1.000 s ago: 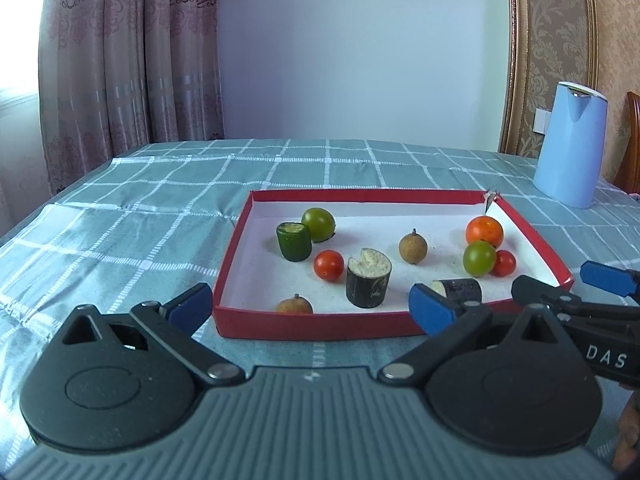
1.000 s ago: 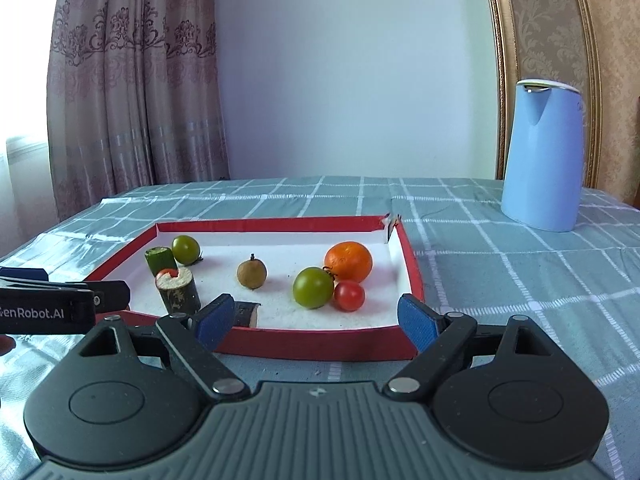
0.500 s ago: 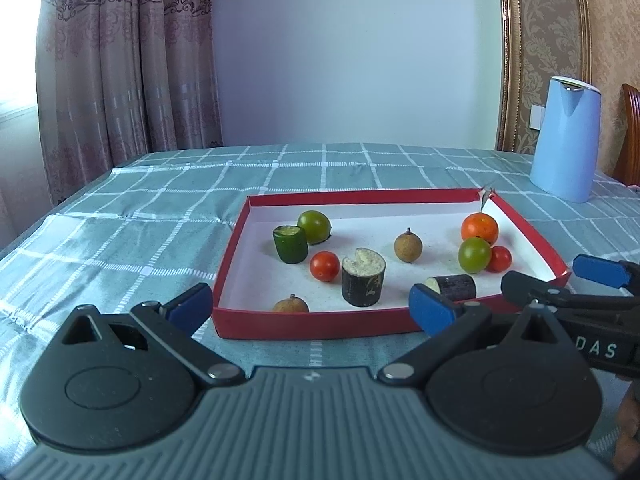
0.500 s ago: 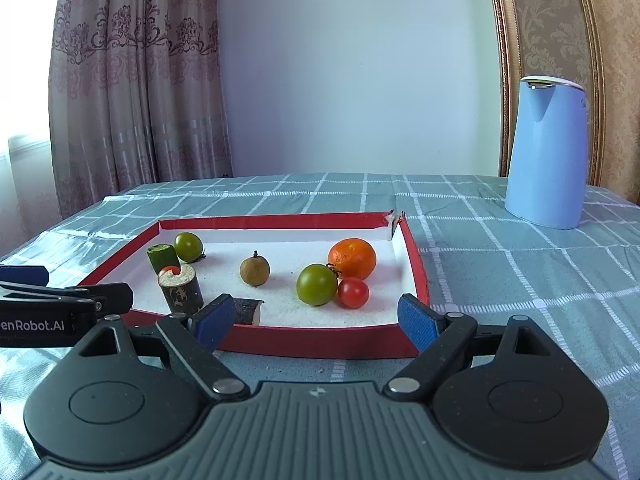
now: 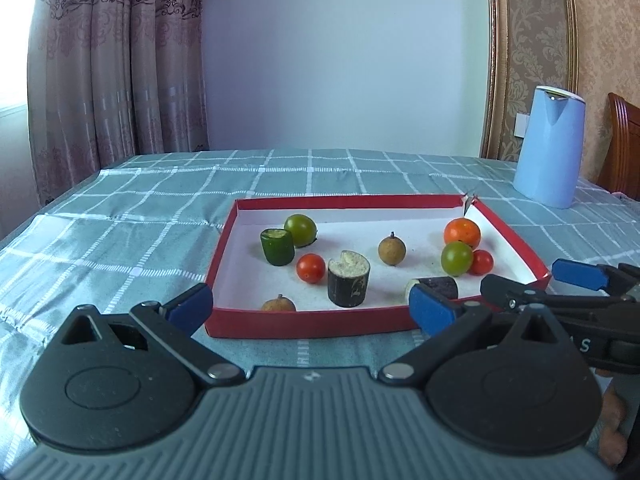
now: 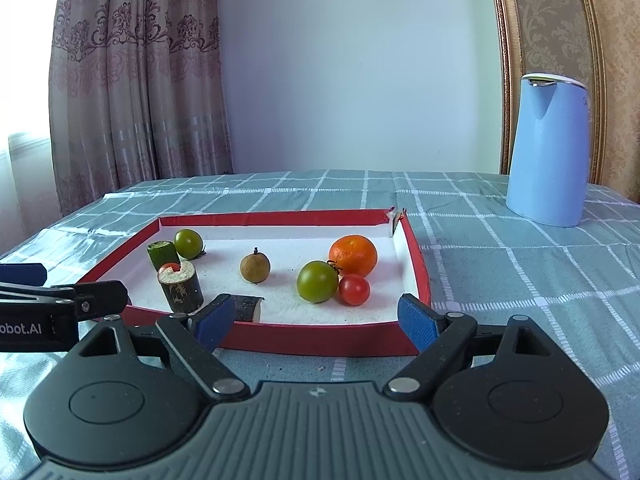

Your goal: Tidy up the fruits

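Observation:
A red tray (image 5: pixel 304 322) (image 6: pixel 304 338) with a white floor holds the produce: an orange (image 5: pixel 462 233) (image 6: pixel 353 255), two green tomatoes (image 5: pixel 300 230) (image 5: pixel 456 257), two red cherry tomatoes (image 5: pixel 311 268) (image 5: pixel 481 261), two brown longans (image 5: pixel 392 250) (image 5: pixel 279 304), a green cucumber piece (image 5: pixel 277 246) and two dark eggplant pieces (image 5: pixel 348 277) (image 5: pixel 438 284). My left gripper (image 5: pixel 308 310) is open and empty before the tray's near edge. My right gripper (image 6: pixel 316 322) is open and empty at the tray's near right, and it shows in the left wrist view (image 5: pixel 528 280).
A light blue kettle (image 5: pixel 550 146) (image 6: pixel 548 150) stands on the checked teal tablecloth (image 5: pixel 120 232) to the far right of the tray. Curtains hang behind the table at left, and a wooden chair (image 5: pixel 624 148) is at the far right.
Both grippers have drawn back a little from the tray, which now looks slightly smaller and farther. Nothing in the tray has moved.

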A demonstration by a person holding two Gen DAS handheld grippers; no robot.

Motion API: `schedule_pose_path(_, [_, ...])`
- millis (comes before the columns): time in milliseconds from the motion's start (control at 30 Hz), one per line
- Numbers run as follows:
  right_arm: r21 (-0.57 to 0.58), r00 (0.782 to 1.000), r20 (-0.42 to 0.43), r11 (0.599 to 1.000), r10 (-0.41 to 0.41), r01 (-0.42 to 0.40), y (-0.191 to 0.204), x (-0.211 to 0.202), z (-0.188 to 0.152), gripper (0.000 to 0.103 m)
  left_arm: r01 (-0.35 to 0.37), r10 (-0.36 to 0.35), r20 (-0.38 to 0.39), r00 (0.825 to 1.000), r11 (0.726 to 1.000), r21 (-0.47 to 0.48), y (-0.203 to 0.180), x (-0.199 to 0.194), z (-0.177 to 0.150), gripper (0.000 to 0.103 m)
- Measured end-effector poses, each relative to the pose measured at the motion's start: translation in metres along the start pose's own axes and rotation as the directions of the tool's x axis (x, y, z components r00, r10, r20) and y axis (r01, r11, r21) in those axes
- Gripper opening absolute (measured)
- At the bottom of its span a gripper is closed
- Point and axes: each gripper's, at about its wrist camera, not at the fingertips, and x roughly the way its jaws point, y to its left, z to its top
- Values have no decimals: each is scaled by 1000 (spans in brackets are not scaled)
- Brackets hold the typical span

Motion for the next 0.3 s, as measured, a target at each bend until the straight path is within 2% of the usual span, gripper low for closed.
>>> schedule_pose_path(300, [2,1000,-1,1000,6,-6,0,0,0,89,-48,46,34,998,997,55,-6,-5,-5,103])
